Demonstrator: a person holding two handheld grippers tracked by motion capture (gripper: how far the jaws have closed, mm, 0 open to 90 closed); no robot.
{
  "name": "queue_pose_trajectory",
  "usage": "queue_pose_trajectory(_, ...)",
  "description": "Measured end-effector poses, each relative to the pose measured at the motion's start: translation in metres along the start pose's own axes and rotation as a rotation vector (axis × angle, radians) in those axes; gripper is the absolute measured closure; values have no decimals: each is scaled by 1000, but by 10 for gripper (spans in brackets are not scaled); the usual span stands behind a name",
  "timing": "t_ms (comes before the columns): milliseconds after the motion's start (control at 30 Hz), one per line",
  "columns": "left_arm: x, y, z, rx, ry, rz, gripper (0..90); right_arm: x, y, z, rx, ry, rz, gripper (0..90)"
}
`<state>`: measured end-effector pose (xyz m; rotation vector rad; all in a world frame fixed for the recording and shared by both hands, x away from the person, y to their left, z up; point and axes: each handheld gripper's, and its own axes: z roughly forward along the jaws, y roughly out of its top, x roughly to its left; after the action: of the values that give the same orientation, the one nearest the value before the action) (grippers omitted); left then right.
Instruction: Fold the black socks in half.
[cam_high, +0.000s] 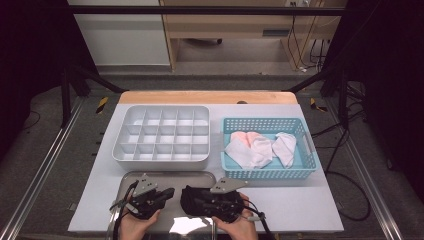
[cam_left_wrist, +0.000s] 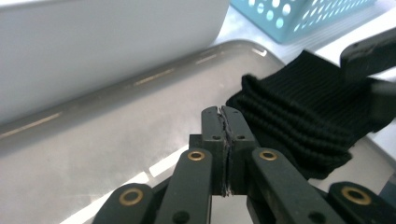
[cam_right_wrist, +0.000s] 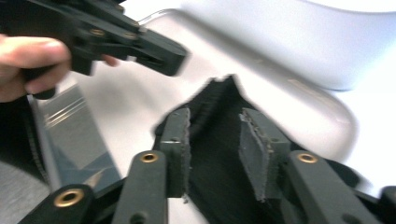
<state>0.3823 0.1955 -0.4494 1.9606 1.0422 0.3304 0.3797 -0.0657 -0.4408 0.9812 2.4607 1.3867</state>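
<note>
Bins behind the work area

A white divided organizer (cam_high: 161, 134) sits left of a light-blue basket (cam_high: 268, 172) holding what look like 3 pale cloth pieces (cam_high: 260, 149), on a white tabletop (cam_high: 310, 200).

Both grippers over metal tray (cam_high: 165, 176); black sock (cam_high: 192, 200) under right gripper (cam_high: 187, 199); left gripper (cam_high: 169, 192) beside.
</note>
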Motion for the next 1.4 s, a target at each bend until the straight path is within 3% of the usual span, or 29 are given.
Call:
queue_pose_trajectory(133, -3, 7, -1, -10, -9, 16, 864, -10, -7, -8, 24, -41, 18, 757)
queue_pose_trajectory(167, -8, 13, 0, -14, -18, 29, 862, -14, -14, -8, 60, -57, 18, 795)
queue_pose_trajectory(233, -15, 17, 3, -13, -33, 44, 859, -16, -22, -6, 81, -67, 17, 824)
queue_pose_trajectory(467, -40, 27, 24, 14, -83, 88, 853, -17, -31, 1, 94, -72, 23, 849)
queue_pose_trajectory(567, -51, 26, 39, 56, -91, 112, 853, -18, -30, -3, 73, -63, 32, 803)
queue_pose_trajectory(733, -52, 18, 45, 85, -86, 112, 859, -20, -27, -18, 25, -90, 46, 716)
queue_pose_trajectory(767, -52, 16, 46, 93, -85, 111, 861, -23, -28, -25, 14, -105, 59, 666)
queue_pose_trajectory(900, -49, 10, 49, 116, -78, 109, 872, -25, -38, -25, 34, -120, 93, 569)
queue_pose_trajectory(1067, -49, 4, 50, 123, -76, 108, 878, -28, -46, -19, 82, -116, 112, 549)
queue_pose_trajectory(1233, -48, 3, 50, 123, -80, 106, 880, -29, -51, -13, 103, -83, 154, 624)
queue_pose_trajectory(1400, -50, 4, 50, 122, -73, 104, 879, -30, -49, -15, 120, -35, 189, 800)
